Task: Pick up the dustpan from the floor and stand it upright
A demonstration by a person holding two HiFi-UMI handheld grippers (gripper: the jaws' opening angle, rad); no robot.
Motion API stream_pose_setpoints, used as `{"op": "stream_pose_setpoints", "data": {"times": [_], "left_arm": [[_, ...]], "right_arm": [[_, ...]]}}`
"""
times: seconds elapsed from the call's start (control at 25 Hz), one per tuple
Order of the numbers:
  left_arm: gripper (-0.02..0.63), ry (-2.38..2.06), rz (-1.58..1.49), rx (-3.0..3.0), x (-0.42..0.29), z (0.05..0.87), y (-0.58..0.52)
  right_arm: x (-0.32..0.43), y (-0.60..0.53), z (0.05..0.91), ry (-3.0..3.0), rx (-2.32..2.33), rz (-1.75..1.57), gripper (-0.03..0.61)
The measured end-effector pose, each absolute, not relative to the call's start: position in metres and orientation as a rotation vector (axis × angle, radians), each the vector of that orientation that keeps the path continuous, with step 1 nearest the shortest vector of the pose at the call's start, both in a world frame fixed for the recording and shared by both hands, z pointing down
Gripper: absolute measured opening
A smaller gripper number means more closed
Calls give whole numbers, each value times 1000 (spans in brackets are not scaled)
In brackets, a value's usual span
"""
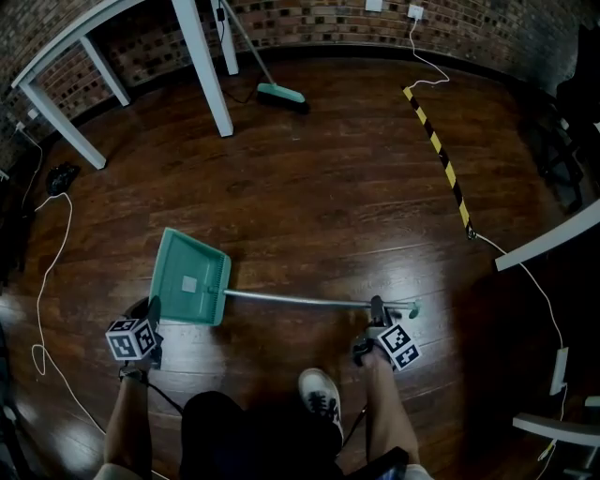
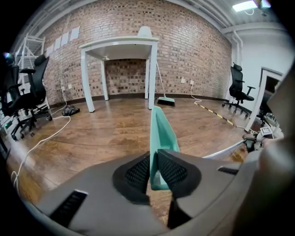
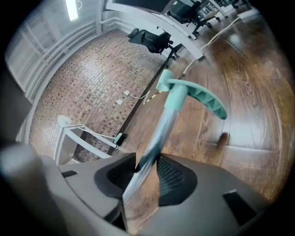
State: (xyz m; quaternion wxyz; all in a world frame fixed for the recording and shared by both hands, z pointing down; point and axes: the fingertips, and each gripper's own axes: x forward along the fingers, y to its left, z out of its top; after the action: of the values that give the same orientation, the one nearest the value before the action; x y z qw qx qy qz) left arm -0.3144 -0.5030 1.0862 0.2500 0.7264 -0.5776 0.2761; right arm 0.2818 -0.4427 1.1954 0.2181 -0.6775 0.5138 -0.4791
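At the lower left of the head view, the left gripper (image 1: 153, 309) is clenched on the rim of the teal plastic dustpan (image 1: 190, 277), which lies on the dark wooden floor (image 1: 328, 187). At the lower right, the right gripper (image 1: 377, 307) grasps its long metal handle (image 1: 300, 300). To do it well, I would raise the handle end in a slow arc, with the pan held low as the pivot.

The head view is dim. The dark wooden floor (image 1: 309, 206) carries a pale sheen just left of and below the dustpan (image 1: 190, 277), and the brick wall (image 1: 319, 14) far beyond the dustpan bows with wide-angle distortion. The left gripper view is brighter, lit by a ceiling lamp (image 2: 249, 5) high to the dustpan's right, and its corners are black. The right gripper view is soft. The dustpan's shaft (image 3: 159, 133) smears near the lens, and a ceiling strip (image 3: 71, 9) glares up left of it.
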Motion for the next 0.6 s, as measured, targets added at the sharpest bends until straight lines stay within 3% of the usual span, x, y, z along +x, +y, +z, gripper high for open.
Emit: {"op": "stream_pose_setpoints", "data": {"times": [0.6], "left_arm": [[117, -1401, 780, 1961, -245, 1153, -484]], "right_arm": [[323, -470, 905, 1851, -2048, -582, 124]]}}
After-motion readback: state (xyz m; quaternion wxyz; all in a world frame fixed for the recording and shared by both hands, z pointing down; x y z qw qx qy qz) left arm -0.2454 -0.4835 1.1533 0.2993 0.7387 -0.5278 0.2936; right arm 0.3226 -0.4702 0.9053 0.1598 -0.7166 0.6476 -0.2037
